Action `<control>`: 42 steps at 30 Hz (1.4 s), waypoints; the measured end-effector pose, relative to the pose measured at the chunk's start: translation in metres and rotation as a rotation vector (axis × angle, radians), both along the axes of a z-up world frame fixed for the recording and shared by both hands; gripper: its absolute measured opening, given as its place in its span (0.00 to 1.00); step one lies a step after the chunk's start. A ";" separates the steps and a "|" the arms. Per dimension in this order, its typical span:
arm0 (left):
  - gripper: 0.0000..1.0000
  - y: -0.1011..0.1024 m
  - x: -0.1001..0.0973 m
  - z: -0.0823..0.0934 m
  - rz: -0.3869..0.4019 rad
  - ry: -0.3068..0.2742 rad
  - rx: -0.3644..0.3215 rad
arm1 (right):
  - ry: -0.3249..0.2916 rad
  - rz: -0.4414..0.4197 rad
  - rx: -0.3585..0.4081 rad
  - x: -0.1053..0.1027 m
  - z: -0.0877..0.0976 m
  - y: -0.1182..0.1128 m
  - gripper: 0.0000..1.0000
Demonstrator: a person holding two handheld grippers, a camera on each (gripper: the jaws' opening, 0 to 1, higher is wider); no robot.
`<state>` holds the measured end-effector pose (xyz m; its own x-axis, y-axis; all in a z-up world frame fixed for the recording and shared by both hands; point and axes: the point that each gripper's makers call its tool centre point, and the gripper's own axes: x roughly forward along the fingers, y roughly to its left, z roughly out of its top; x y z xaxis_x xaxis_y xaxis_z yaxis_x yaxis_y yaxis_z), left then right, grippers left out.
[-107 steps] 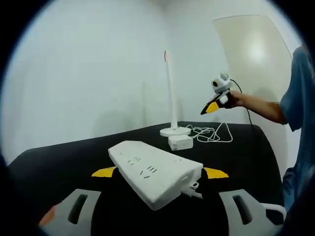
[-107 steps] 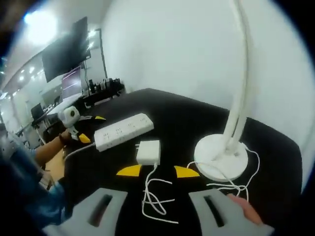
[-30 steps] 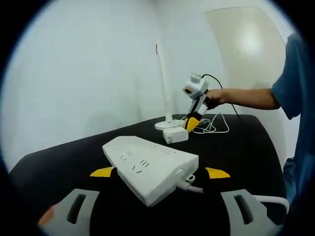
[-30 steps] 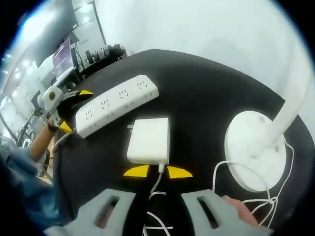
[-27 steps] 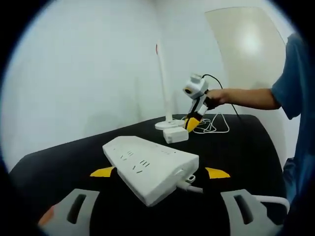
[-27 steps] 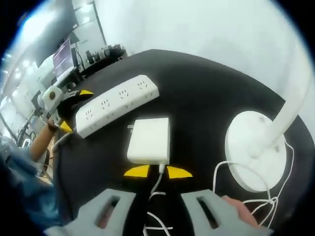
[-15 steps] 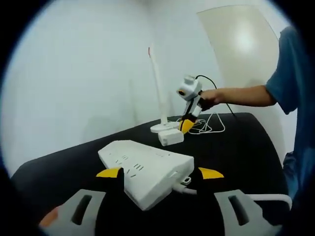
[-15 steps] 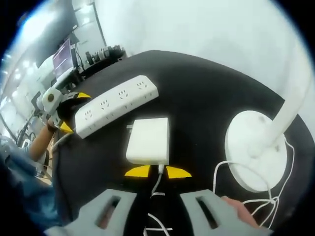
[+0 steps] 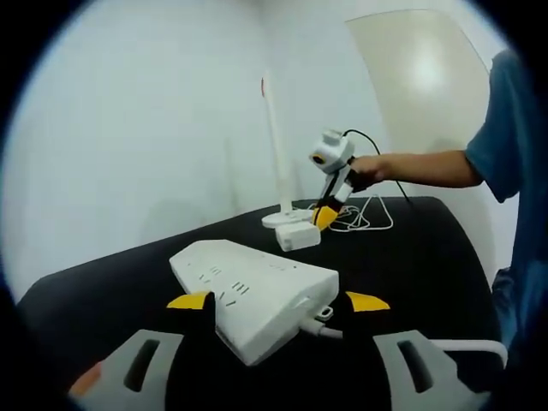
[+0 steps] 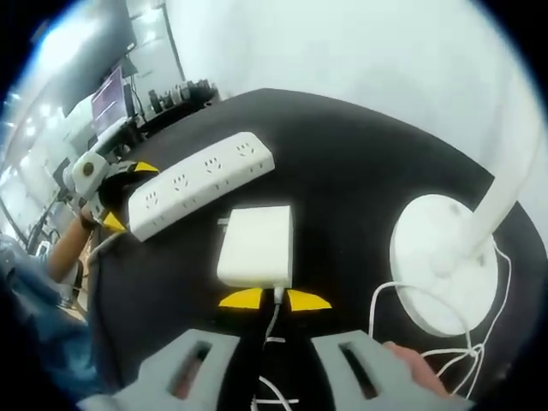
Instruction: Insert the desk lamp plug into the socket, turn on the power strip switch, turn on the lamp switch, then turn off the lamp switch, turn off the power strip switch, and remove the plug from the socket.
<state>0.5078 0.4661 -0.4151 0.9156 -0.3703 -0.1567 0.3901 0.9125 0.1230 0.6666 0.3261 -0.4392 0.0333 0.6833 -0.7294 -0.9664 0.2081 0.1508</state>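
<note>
Left gripper [image 9: 275,300]: I have its yellow tips spread wide, one on each side of the near end of the power strip [image 9: 253,291]; whether they touch the casing I cannot tell.
Power strip: white, flat on the black table [image 9: 411,257], straight ahead of my left jaws; a cable leaves its near end beside the right tip.
Right gripper [image 10: 274,300]: my tips sit narrowly apart around the thin white cord [image 10: 272,318], right behind the plug; contact is unclear.
Plug [image 10: 255,246]: white block adapter lying flat just ahead of my right tips, unplugged, beside the strip's socket row.
Lamp [image 10: 445,257]: round base right of my right jaws, stem rising upward.
</note>
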 end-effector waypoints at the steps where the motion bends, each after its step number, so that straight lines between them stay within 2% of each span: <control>1: 0.57 0.000 0.000 0.000 0.000 0.000 0.000 | -0.007 0.000 -0.001 0.001 0.000 0.000 0.09; 7: 0.57 0.002 0.001 0.000 0.000 -0.001 0.001 | -0.048 -0.003 -0.012 0.002 -0.001 0.002 0.07; 9: 0.57 0.001 0.001 0.000 0.000 -0.001 0.000 | -0.083 -0.002 -0.013 0.005 0.000 0.002 0.07; 11: 0.57 0.001 0.001 0.000 -0.001 -0.002 0.000 | -0.160 0.008 -0.025 0.009 0.001 0.003 0.07; 14: 0.57 0.002 0.001 0.000 -0.002 -0.002 -0.001 | -0.337 0.012 -0.030 0.019 0.008 0.005 0.06; 19: 0.57 0.002 0.001 0.000 -0.002 -0.003 -0.002 | -0.473 0.035 0.008 0.014 0.018 0.010 0.06; 20: 0.57 0.002 0.001 0.000 -0.002 -0.003 -0.002 | -0.489 0.038 0.004 0.013 0.019 0.009 0.06; 23: 0.57 0.002 0.001 0.000 -0.002 -0.003 -0.003 | -0.592 0.069 -0.021 0.010 0.021 0.009 0.06; 33: 0.57 0.002 0.001 -0.001 0.001 -0.003 -0.008 | -0.866 0.139 -0.021 0.006 0.042 0.015 0.06; 37: 0.57 0.003 0.002 -0.001 0.007 -0.003 -0.013 | -1.047 0.190 -0.053 0.000 0.054 0.017 0.06; 40: 0.57 0.005 0.003 -0.001 0.007 -0.001 -0.016 | -1.115 0.216 -0.039 0.002 0.057 0.018 0.06; 42: 0.56 0.006 0.003 -0.002 0.008 0.000 -0.019 | -1.138 0.220 -0.037 0.000 0.058 0.017 0.06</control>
